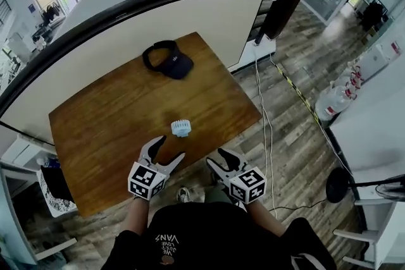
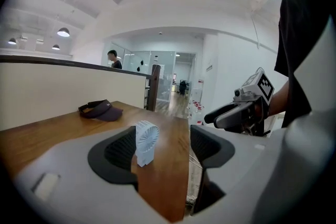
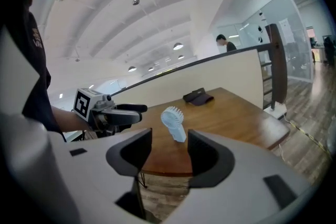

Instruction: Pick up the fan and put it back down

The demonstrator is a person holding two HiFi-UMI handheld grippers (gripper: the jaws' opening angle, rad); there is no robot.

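A small white fan [image 1: 181,128] stands upright on the wooden table [image 1: 114,117], a little back from the near edge. It shows ahead of both pairs of jaws, as the fan [image 2: 145,142] in the left gripper view and the fan [image 3: 174,122] in the right gripper view. My left gripper [image 1: 168,148] is over the table's near edge, just short of the fan, open with nothing between its fingers. My right gripper [image 1: 217,160] hangs past the table's near edge, also open and empty. The fan touches neither.
A dark visor cap [image 1: 168,60] lies at the table's far end. A curved cream partition [image 1: 158,28] with a black rim backs the table. Cables [image 1: 266,110] run over the plank floor at the right. A person [image 2: 113,59] stands far behind the partition.
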